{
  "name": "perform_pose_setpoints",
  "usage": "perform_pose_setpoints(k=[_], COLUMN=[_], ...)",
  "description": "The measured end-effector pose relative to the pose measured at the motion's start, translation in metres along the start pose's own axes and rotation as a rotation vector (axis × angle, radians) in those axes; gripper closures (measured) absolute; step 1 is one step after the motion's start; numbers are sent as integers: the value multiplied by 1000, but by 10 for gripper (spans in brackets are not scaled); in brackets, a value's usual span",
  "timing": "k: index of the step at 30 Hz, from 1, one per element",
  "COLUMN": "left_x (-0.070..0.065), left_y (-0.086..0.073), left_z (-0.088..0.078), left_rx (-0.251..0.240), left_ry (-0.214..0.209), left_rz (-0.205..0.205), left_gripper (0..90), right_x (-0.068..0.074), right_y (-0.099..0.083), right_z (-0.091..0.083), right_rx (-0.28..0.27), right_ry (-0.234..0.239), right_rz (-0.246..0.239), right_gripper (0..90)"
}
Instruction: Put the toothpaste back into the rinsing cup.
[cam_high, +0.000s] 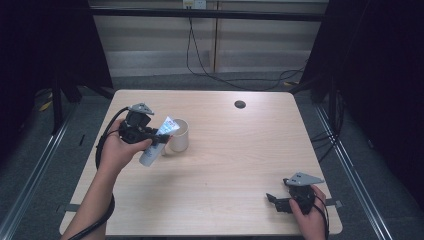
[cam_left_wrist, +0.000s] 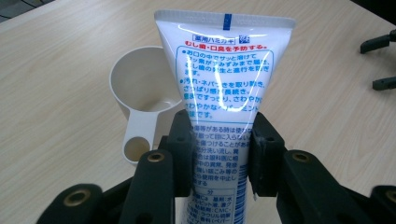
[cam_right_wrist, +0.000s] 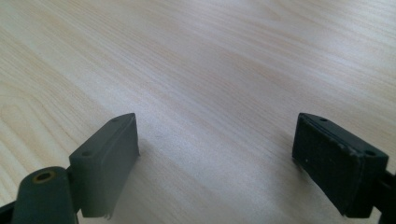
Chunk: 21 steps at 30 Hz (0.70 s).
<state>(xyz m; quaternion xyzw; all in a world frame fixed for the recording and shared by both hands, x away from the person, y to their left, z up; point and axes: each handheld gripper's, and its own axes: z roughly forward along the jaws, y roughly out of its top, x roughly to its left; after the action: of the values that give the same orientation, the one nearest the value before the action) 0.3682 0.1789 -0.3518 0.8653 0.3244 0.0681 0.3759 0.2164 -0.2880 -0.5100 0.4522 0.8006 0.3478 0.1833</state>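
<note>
The toothpaste tube (cam_left_wrist: 219, 107) is clamped between the 2 jaws of the left gripper (cam_left_wrist: 219, 154), held tilted above the wooden table (cam_high: 240, 160), its flat crimped end over the white cup (cam_left_wrist: 140, 88). The right gripper (cam_right_wrist: 215, 158) rests near the table's front edge, jaws wide apart, holding nothing.

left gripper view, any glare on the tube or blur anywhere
Left gripper view: glare streaks the toothpaste tube, washing out some print; the cup is sharp, the near jaws soft. Right gripper view: table grain softens farther off. High view: surroundings are dark, the table evenly lit.
</note>
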Motion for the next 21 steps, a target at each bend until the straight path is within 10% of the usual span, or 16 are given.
perform_pose_setpoints(k=[21], left_x=[4], left_y=[16], left_z=[-5], left_rx=[-77], left_ry=[68], left_rz=[-46], left_gripper=[670], right_x=[0], right_y=[0], right_z=[0], right_rx=[-1], right_ry=[0], right_rz=[-1], right_gripper=[139])
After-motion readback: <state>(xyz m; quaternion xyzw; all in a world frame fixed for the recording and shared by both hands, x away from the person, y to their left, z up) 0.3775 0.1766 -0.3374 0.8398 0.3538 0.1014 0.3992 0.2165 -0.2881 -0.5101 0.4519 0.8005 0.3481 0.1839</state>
